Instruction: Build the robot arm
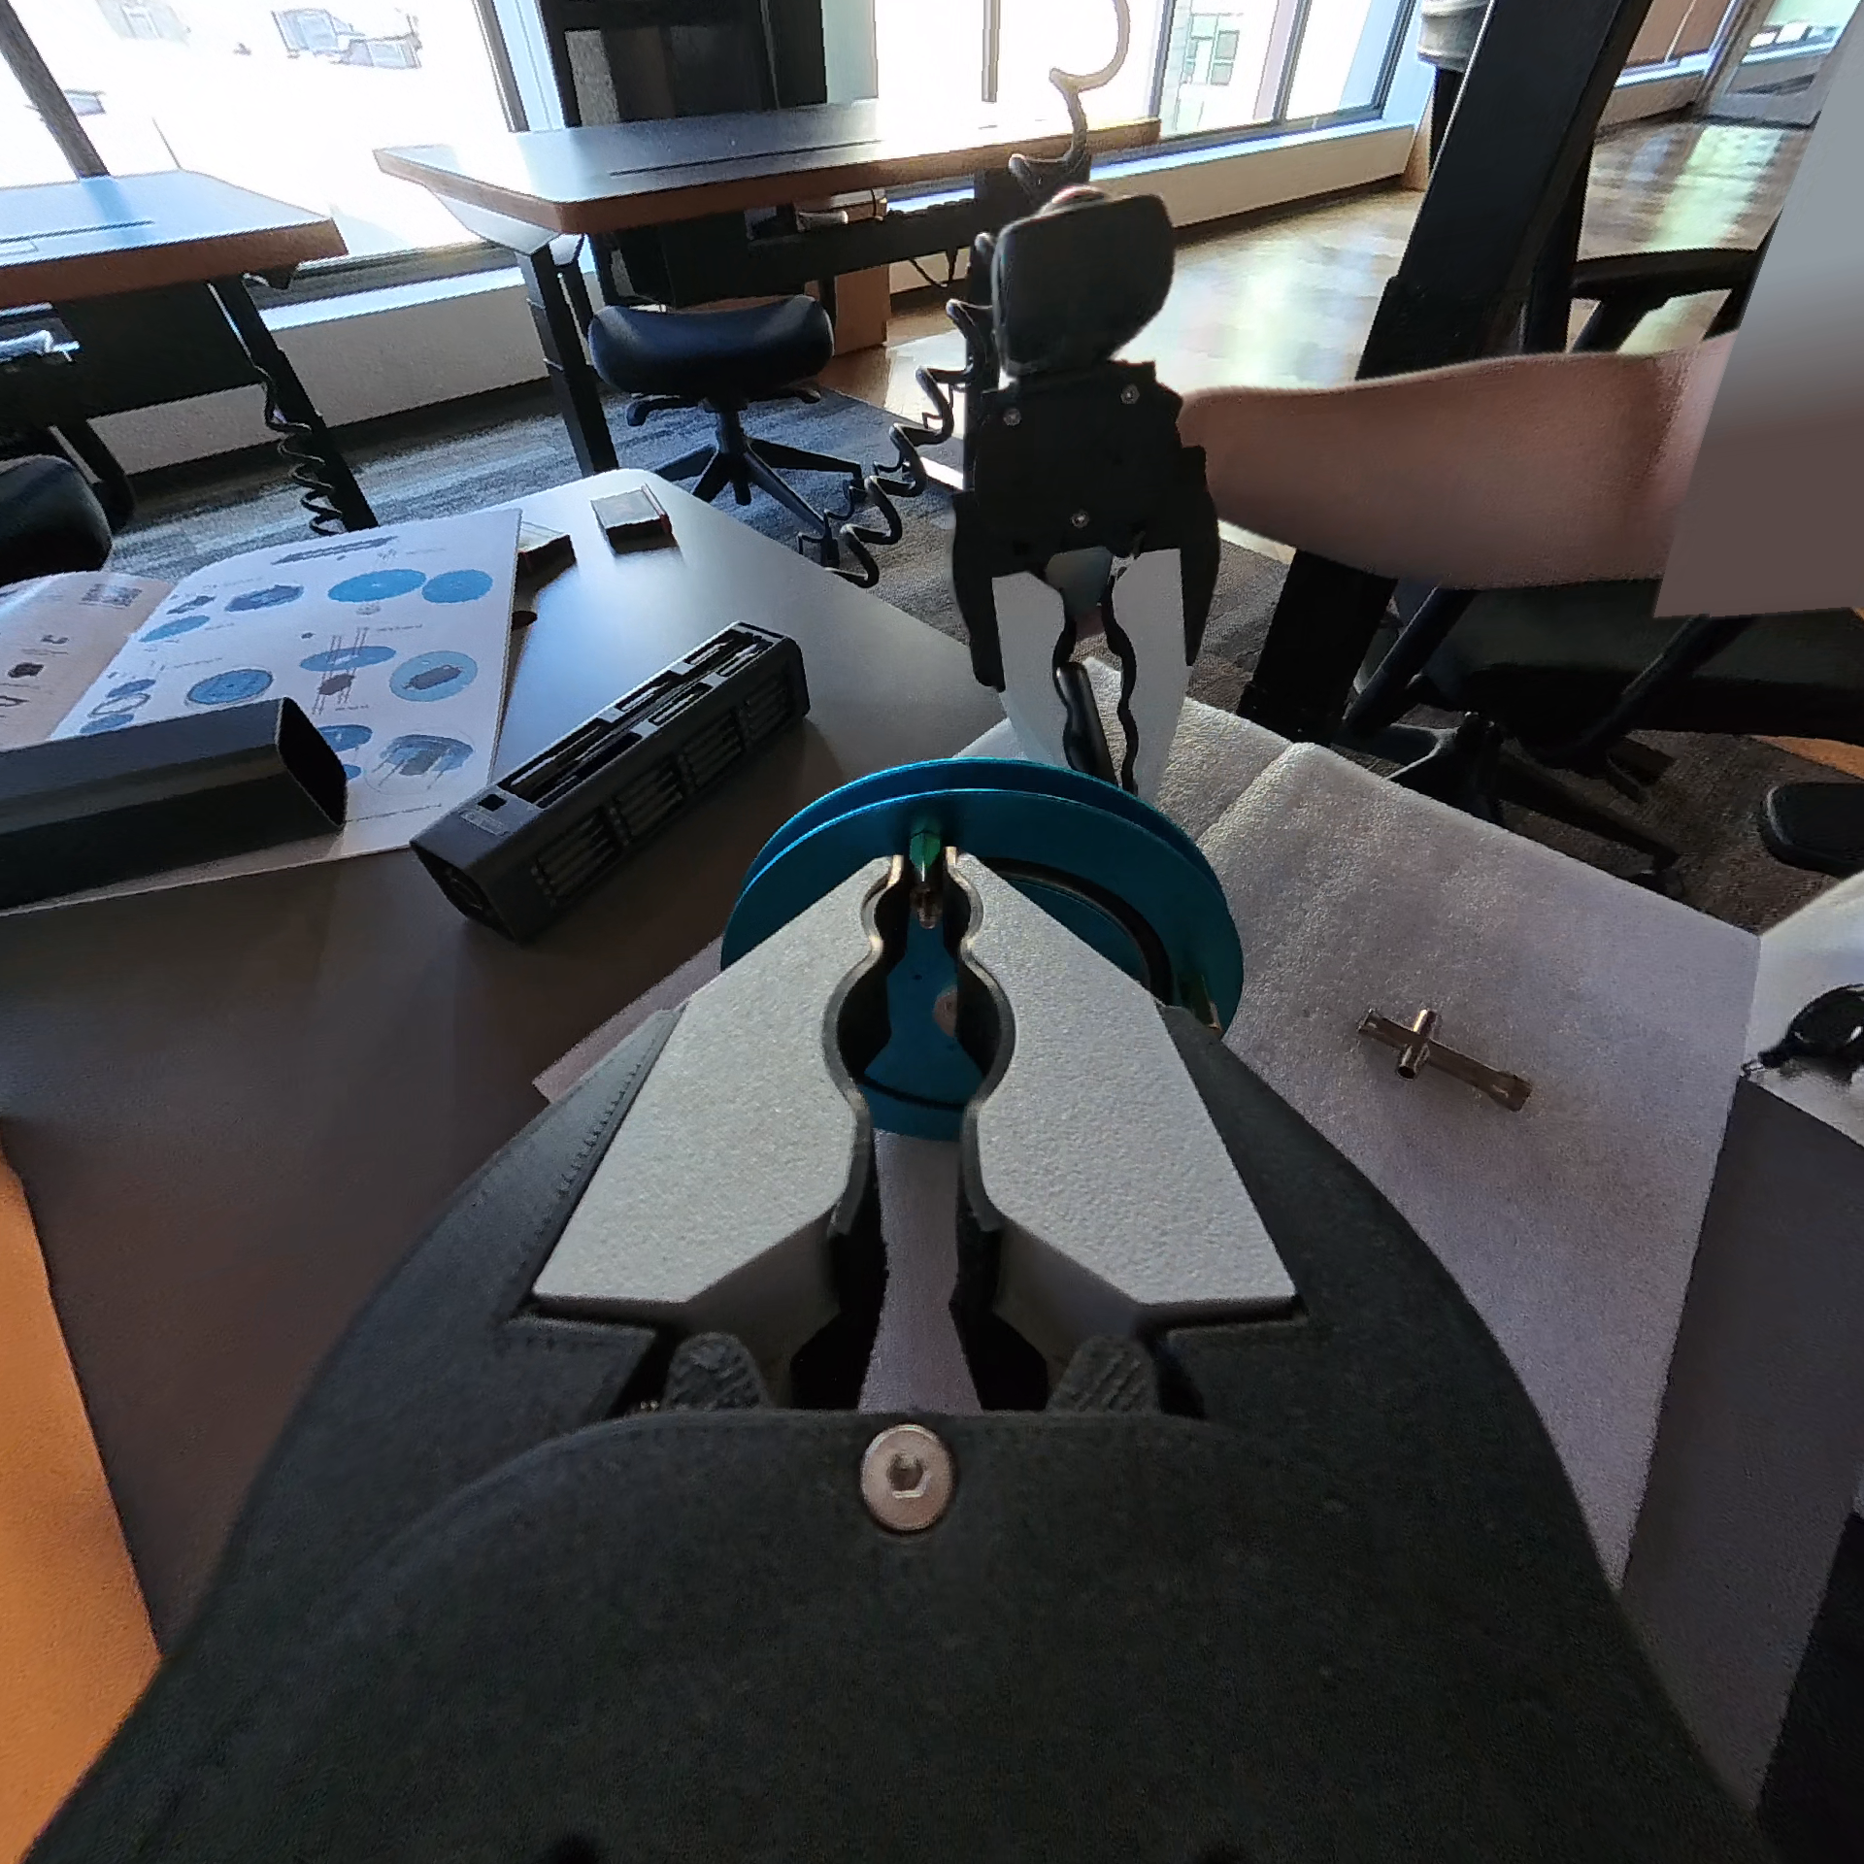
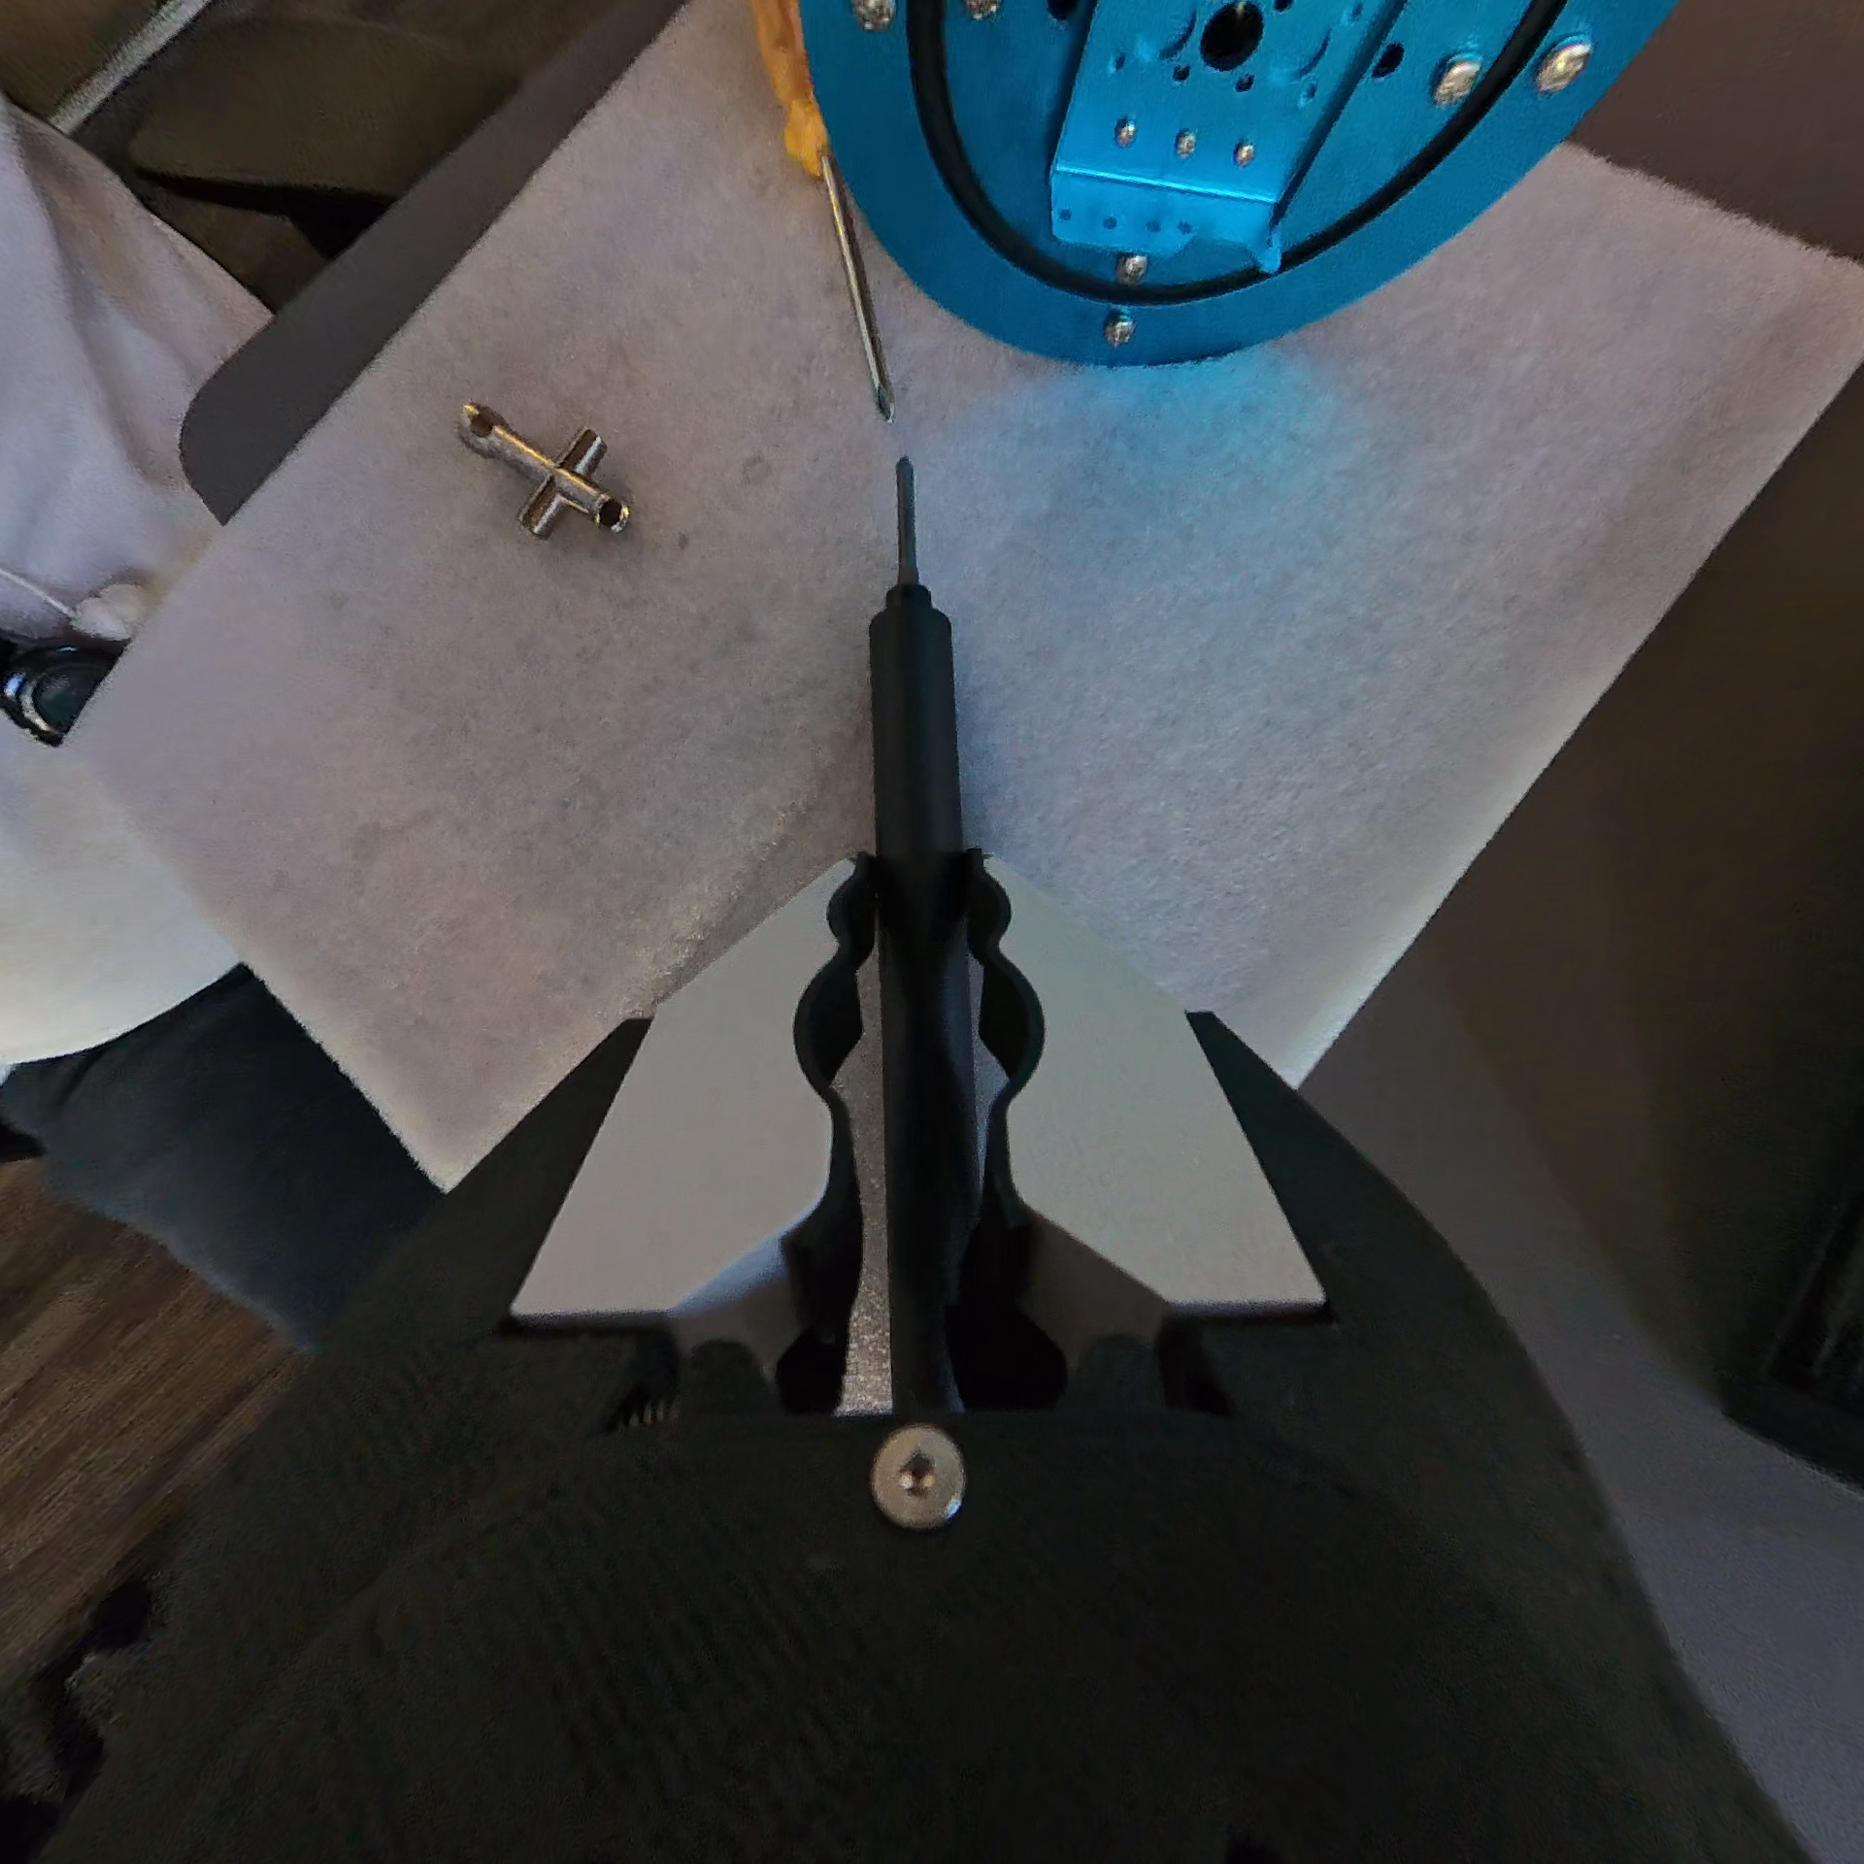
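Blue disc assembly (image 1: 1019,807) at frame centre, on white foam pad (image 1: 1412,908), left tool (image 1: 923,888) closed on its green-tipped edge piece. Right tool (image 2: 918,867), lower centre, clamps black screwdriver (image 2: 913,726), tip just below disc. Instruction sheet (image 1: 303,646) upper left, print unreadable.

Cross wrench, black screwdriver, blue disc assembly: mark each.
cross wrench (image 2: 546,484): right wrist view, where its arms cross.
black screwdriver (image 2: 911,746): right wrist view, mid handle.
blue disc assembly (image 1: 1059,802): left wrist view, top plate's edge.
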A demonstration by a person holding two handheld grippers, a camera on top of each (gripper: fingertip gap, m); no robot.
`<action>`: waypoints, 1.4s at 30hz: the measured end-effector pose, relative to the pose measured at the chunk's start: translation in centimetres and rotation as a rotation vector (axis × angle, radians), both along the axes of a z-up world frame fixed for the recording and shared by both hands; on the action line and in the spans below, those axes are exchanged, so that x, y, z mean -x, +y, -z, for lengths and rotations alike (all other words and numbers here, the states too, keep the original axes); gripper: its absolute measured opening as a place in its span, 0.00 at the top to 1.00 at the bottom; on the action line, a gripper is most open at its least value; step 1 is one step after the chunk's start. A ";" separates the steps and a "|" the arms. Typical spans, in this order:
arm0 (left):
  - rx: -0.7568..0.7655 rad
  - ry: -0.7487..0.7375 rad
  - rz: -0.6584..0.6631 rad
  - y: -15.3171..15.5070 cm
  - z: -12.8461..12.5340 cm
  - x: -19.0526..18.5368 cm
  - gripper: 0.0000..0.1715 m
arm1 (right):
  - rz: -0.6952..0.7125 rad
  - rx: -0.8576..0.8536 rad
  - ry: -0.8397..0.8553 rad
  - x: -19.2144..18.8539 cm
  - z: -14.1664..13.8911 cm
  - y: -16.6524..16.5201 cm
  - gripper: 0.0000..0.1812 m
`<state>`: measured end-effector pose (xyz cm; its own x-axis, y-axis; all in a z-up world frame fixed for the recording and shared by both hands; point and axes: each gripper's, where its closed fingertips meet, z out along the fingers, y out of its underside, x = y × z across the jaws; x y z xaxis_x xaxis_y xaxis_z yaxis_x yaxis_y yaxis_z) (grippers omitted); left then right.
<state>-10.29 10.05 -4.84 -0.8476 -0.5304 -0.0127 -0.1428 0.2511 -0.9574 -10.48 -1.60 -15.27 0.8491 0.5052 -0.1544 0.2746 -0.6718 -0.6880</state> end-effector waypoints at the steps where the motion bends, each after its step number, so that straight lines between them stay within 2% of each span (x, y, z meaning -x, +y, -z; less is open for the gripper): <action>1: 0.007 0.001 0.004 0.0 0.0 0.0 0.98 | 0.010 -0.015 0.000 0.0 0.0 0.0 0.91; 9: 0.035 -0.006 -0.004 0.2 0.0 0.2 0.98 | 0.084 -0.002 0.105 0.2 -0.1 0.0 0.89; 16: 0.042 -0.009 -0.012 0.6 0.0 0.7 0.98 | 0.104 -0.035 0.094 0.4 -0.2 0.0 0.86; 21: 0.057 -0.007 -0.012 0.7 0.0 0.8 0.98 | 0.131 -0.037 0.074 0.2 -0.1 0.2 0.90; 36: 0.055 -0.003 0.007 0.7 -0.1 1.0 0.98 | 0.119 -0.190 -0.278 0.2 -0.7 0.6 0.91; 42: 0.047 -0.005 0.007 0.7 -0.1 0.9 0.98 | 0.134 -0.199 -0.316 -0.6 -1.9 0.4 0.91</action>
